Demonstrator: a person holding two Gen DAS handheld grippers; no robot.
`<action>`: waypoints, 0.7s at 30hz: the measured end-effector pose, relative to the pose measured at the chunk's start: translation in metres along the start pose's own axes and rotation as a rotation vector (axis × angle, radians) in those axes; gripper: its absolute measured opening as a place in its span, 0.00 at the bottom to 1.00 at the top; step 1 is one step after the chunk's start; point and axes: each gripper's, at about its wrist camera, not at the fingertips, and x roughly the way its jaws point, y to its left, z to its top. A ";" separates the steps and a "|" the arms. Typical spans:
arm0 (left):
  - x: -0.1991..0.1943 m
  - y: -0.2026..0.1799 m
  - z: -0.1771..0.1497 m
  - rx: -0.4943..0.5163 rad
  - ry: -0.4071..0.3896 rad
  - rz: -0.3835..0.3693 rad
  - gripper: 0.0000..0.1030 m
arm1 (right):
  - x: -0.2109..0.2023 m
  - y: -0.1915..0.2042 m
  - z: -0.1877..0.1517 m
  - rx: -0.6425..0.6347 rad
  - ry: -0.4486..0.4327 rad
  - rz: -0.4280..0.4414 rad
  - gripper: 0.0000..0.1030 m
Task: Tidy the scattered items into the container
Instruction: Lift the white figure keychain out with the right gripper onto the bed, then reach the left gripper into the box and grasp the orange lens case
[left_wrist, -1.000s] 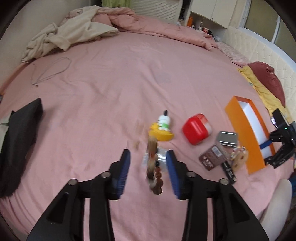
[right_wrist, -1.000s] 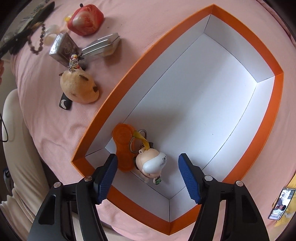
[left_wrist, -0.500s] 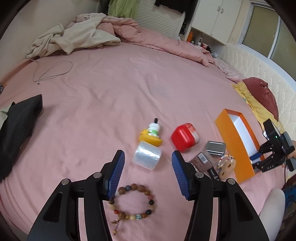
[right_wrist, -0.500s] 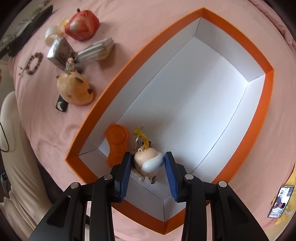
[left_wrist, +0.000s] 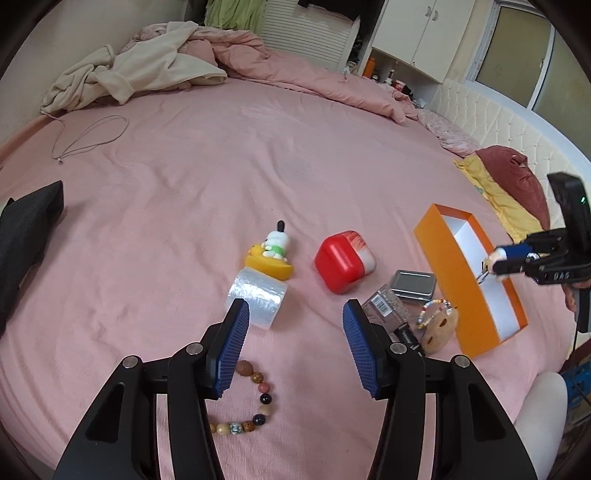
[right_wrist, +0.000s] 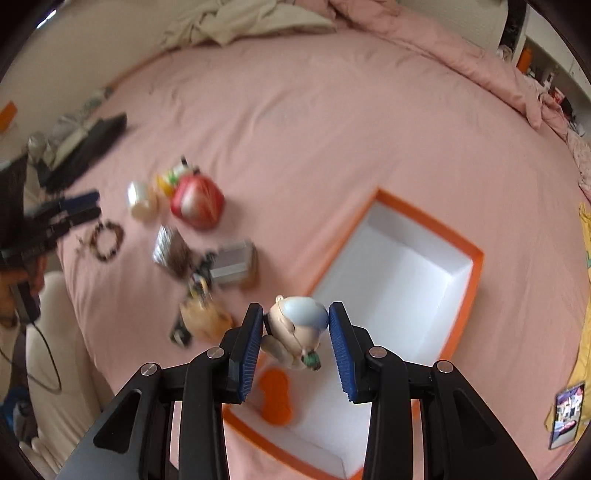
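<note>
My left gripper (left_wrist: 293, 343) hangs open over the pink bed, nothing between its pads. A bead bracelet (left_wrist: 255, 398) lies on the sheet just below it. Ahead lie a clear tape roll (left_wrist: 258, 299), a dog-on-duck toy (left_wrist: 271, 254), a red case (left_wrist: 341, 264), a silver tin (left_wrist: 412, 284), a brown box (left_wrist: 384, 308) and a plush keychain (left_wrist: 439, 326). My right gripper (right_wrist: 295, 332) is shut on a small doll keychain (right_wrist: 299, 325), held above the near end of the orange box (right_wrist: 476, 258). An orange tag (right_wrist: 275, 397) lies inside the box.
A black bag (left_wrist: 26, 236) sits at the bed's left edge, with a thin cord (left_wrist: 88, 136) beyond it. Crumpled clothes and a quilt (left_wrist: 147, 70) fill the far side. Pillows (left_wrist: 513, 177) lie right of the box. A phone (right_wrist: 567, 413) lies near the bed's right edge.
The bracelet left my left gripper and now lies on the bed under its open jaws. My right gripper shut on the doll keychain and lifted it up out of the box.
</note>
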 end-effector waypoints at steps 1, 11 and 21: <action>-0.001 0.000 -0.001 -0.006 -0.002 0.001 0.52 | 0.002 0.002 0.006 0.019 -0.024 0.011 0.34; -0.006 0.000 -0.014 -0.014 0.004 -0.015 0.52 | 0.053 0.045 0.049 0.106 -0.112 0.047 0.48; -0.003 -0.048 0.003 0.158 0.009 -0.100 0.52 | 0.002 0.019 0.007 0.181 -0.307 0.058 0.60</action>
